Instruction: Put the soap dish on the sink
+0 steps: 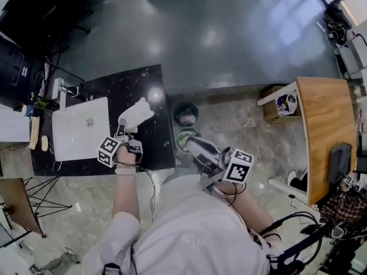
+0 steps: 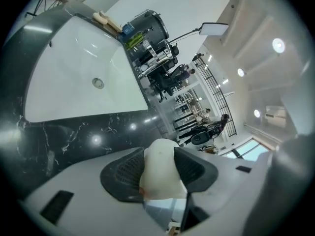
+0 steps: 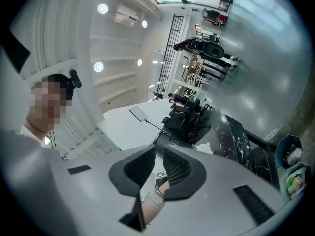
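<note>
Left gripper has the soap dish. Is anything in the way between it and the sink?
Nothing visible. The left gripper holds the soap dish over bare black counter. The white sink beside it shows only its drain, and the small items lie along its far edge.

Black marble worktop (image 1: pixel 143 90), white veins, glossy enough to catch the ceiling lights. White square sink (image 1: pixel 71 139) set into its left part, small round metal drain (image 1: pixel 89 121) in the middle. Past the sink on the narrow strip: tan bits (image 2: pixel 106 20) and small bottles (image 2: pixel 132 33), too tiny to read.
</note>
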A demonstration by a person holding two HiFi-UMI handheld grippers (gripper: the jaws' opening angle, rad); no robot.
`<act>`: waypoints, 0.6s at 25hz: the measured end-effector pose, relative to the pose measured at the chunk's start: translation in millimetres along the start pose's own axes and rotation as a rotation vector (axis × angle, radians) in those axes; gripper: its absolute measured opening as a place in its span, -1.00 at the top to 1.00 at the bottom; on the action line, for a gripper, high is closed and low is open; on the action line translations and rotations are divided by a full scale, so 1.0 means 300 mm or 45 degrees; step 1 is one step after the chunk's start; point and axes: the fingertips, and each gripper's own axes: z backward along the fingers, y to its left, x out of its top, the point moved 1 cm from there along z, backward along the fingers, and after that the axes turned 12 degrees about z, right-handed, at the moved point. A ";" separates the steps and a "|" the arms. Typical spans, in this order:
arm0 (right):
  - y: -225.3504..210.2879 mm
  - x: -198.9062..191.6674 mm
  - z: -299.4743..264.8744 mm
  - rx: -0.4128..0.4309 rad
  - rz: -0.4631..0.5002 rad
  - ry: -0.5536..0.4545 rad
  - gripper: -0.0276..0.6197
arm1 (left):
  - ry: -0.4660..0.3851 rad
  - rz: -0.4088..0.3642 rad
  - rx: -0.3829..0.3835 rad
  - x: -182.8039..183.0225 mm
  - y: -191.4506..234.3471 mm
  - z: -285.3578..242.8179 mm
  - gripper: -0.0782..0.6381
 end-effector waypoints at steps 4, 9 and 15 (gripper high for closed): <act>-0.001 -0.001 0.002 -0.017 0.002 -0.013 0.73 | -0.016 -0.109 0.033 0.003 -0.014 -0.016 0.25; -0.007 -0.004 0.000 -0.030 0.000 -0.023 0.73 | -0.019 -0.264 0.070 -0.011 -0.031 -0.032 0.25; -0.013 -0.004 0.003 -0.041 -0.001 -0.033 0.73 | -0.021 -0.413 0.106 -0.032 -0.042 -0.042 0.25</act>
